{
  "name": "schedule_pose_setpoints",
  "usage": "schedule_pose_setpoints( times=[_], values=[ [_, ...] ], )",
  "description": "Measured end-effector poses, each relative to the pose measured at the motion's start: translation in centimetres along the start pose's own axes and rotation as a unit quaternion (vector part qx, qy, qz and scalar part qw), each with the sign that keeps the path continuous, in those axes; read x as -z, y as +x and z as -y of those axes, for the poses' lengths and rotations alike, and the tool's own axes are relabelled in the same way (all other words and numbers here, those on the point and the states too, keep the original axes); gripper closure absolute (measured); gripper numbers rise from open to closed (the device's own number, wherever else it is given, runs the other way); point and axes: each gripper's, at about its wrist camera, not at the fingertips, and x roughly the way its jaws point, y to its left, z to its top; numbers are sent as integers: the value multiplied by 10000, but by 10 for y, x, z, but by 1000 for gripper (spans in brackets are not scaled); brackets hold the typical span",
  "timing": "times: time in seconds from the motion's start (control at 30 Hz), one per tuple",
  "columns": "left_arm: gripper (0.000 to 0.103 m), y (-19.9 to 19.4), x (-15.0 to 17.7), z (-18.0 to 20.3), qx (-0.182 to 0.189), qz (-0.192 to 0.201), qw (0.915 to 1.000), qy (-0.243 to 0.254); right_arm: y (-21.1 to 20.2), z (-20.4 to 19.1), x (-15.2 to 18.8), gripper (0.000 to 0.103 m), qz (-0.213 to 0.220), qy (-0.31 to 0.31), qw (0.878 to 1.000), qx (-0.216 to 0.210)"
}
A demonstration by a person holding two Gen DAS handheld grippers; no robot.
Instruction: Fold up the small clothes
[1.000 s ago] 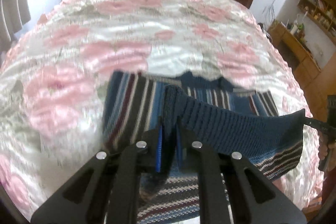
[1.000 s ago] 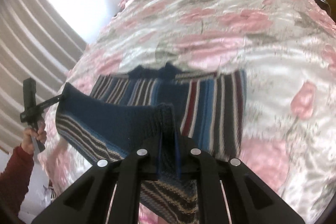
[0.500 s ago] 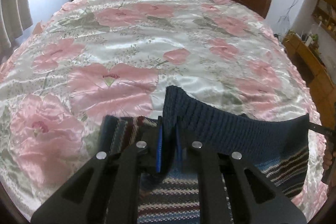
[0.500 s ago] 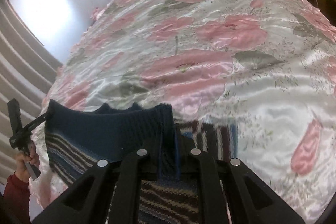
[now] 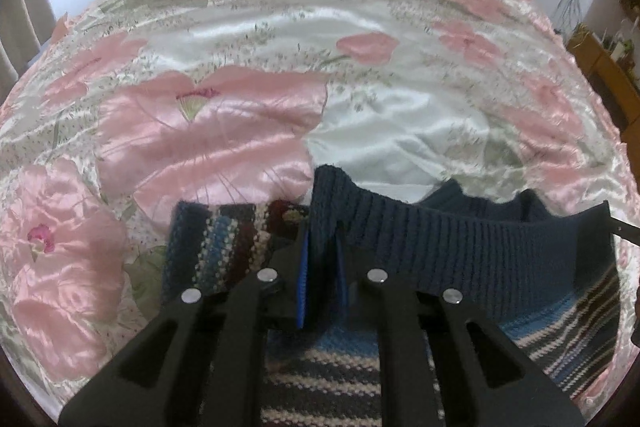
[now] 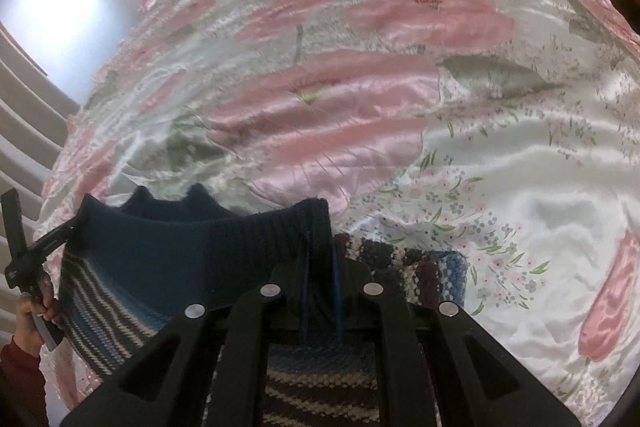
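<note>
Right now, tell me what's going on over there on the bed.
A person is folding a striped knit sweater on a floral bedspread. The left gripper and the right gripper are each shut on a corner of its navy ribbed hem, which is stretched between them above the part lying on the bed. The fold is not yet laid down.

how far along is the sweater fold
Done: both grippers have the sweater's navy ribbed hem, left gripper and right gripper each shut on a corner.
In hand: the hem is lifted and stretched between them above the striped layer on the bedspread.
Left: lay the hem down and release; any further folds aren't started.
</note>
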Motion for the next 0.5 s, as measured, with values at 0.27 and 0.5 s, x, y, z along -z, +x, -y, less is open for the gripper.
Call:
schedule_pose_setpoints(
  times=[0.27, 0.5],
  values=[
    [55, 4, 5, -10, -145, -123, 9998, -39, -8, 21, 12, 62, 125, 270, 9992, 285],
    [36, -71, 64, -27, -268, 90, 9986, 455, -85, 33, 76, 44, 230, 89, 9997, -90]
  ],
)
